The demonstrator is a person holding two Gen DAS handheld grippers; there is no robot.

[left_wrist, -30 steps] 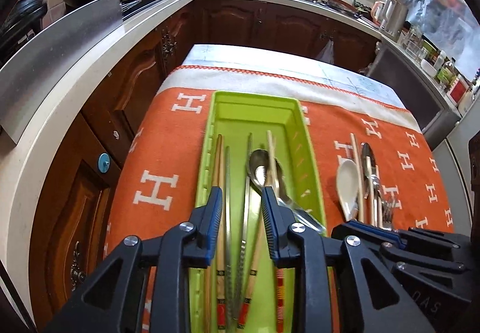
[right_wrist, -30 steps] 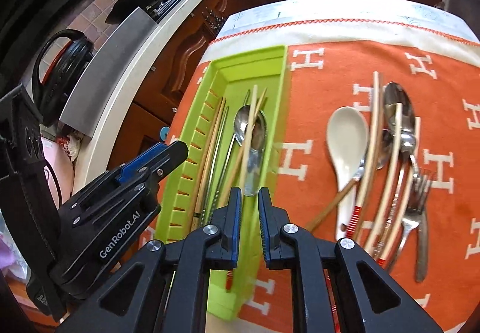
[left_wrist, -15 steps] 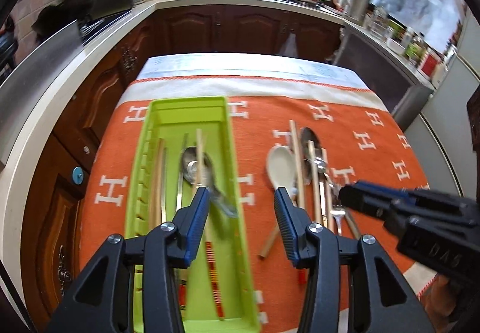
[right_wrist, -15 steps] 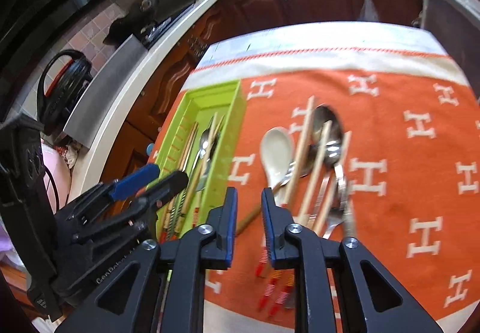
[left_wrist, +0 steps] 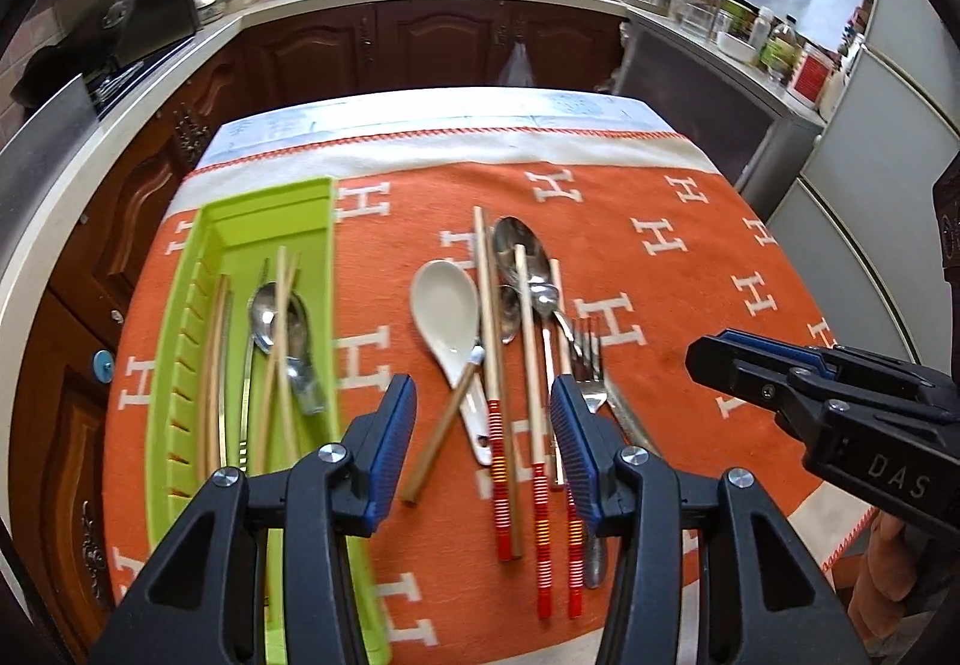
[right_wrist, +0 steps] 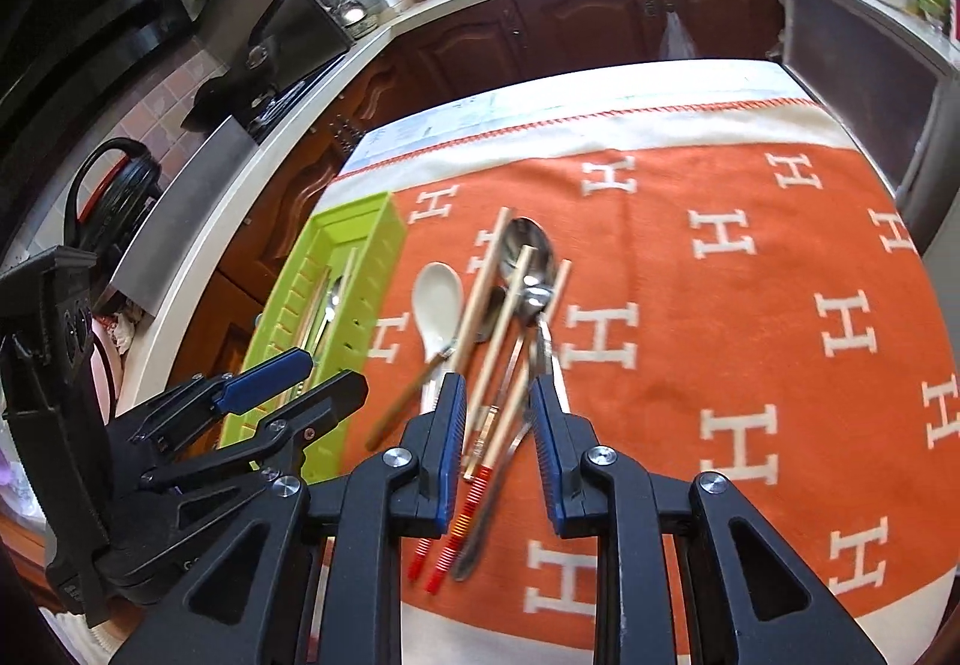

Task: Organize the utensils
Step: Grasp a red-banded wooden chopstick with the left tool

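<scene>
Left wrist view: your bench carries an orange cloth; the green tray sits left, loose utensils centre. Your left gripper is open. Right wrist view: your right gripper is open above the chopsticks.

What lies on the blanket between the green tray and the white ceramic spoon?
Only bare orange blanket separates the green tray from the white ceramic spoon; the left wrist view shows it best.
</scene>
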